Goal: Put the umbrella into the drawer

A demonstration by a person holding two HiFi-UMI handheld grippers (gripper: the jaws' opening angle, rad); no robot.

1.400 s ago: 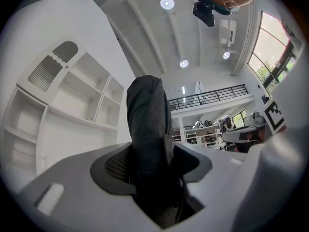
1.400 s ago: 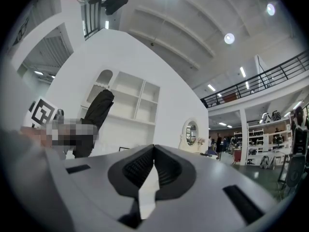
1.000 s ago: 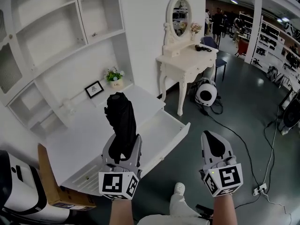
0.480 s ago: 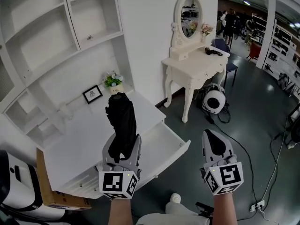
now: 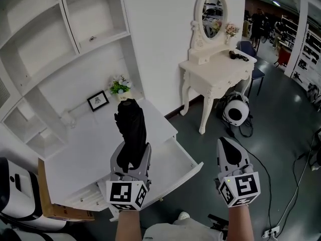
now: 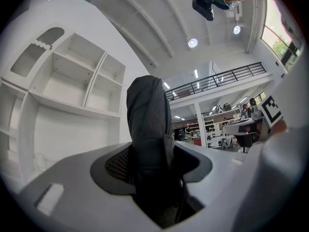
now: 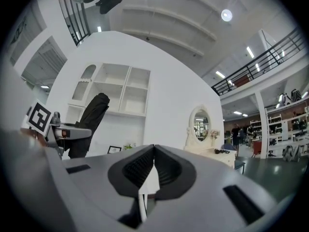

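The folded umbrella [image 5: 131, 127], probably light and soft over stiff ribs, stands clamped near its base in the left hand-held gripper [image 5: 133, 153], with the open drawer [image 5: 173, 155] at its five o'clock, while the right hand-held gripper [image 5: 228, 147] is closed and empty.

Two grippers showed at the bottom of the frame, the left gripper [image 5: 131, 153] and the right gripper [image 5: 227, 147], one in each of the person's two hands. There was one black umbrella [image 5: 131, 127], one open drawer [image 5: 175, 159] and one white desk [image 5: 85, 152] at centre left. At the back of the desk stood one picture frame [image 5: 98, 100] and one potted plant [image 5: 120, 86]. At upper right stood one dressing table [image 5: 215, 72] carrying one oval mirror [image 5: 214, 11] and one small bunch of flowers [image 5: 231, 30]. One cardboard box [image 5: 48, 190] sat at lower left.
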